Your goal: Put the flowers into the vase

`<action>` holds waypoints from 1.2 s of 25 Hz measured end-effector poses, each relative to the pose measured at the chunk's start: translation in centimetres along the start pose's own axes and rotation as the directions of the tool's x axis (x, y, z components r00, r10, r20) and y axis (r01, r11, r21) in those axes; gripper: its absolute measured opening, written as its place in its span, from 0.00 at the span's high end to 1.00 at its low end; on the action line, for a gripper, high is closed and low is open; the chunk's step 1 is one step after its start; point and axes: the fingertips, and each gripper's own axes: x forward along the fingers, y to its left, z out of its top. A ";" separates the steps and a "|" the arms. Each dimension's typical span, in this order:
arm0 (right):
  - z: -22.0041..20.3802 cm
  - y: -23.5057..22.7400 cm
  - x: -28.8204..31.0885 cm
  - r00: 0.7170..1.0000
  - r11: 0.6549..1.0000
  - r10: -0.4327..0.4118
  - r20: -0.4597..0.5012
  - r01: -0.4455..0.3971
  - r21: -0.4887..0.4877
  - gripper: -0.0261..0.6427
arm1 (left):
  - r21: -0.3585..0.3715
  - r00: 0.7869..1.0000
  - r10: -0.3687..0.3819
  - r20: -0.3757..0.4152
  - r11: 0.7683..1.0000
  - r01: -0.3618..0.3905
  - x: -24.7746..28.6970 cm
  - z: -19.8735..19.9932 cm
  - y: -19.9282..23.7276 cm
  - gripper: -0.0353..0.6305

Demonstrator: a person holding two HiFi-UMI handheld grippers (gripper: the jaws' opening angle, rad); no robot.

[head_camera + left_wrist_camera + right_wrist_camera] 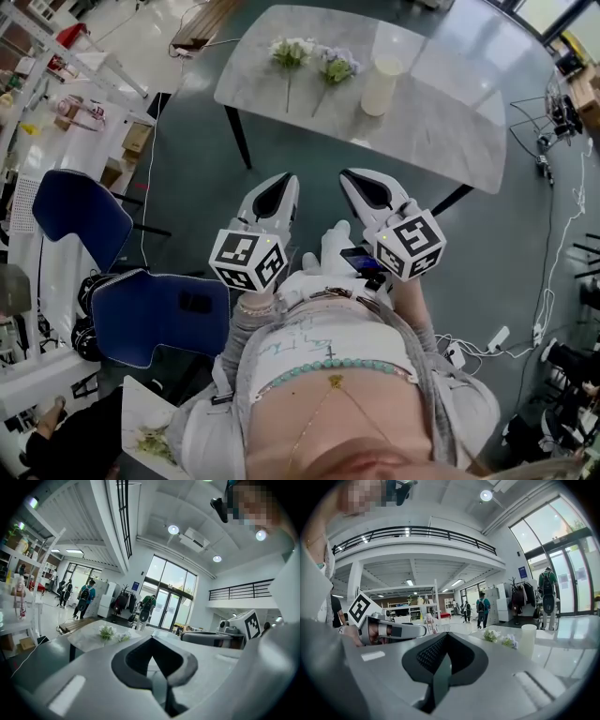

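Observation:
Two artificial flowers lie on the pale marble table (450,122): a white one (291,52) and a white-and-lilac one (336,66). A cream vase (381,86) stands upright just right of them. My left gripper (284,178) and right gripper (352,175) hover side by side over the floor, short of the table's near edge, both shut with nothing in them. The left gripper view shows the flowers (107,631) far ahead past its closed tip (151,639). In the right gripper view the flowers (491,634) and vase (527,640) lie ahead to the right.
A blue chair (122,281) stands on the floor to my left. Shelving (37,84) lines the left side and cables (553,122) trail over the floor at right. Several people walk (84,599) far behind the table.

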 end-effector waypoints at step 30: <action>6.2 -14.3 10.3 0.995 0.995 0.101 -0.005 -0.101 -0.024 0.92 | 0.024 0.998 0.047 -0.052 0.999 -0.046 16.1 5.9 6.0 0.94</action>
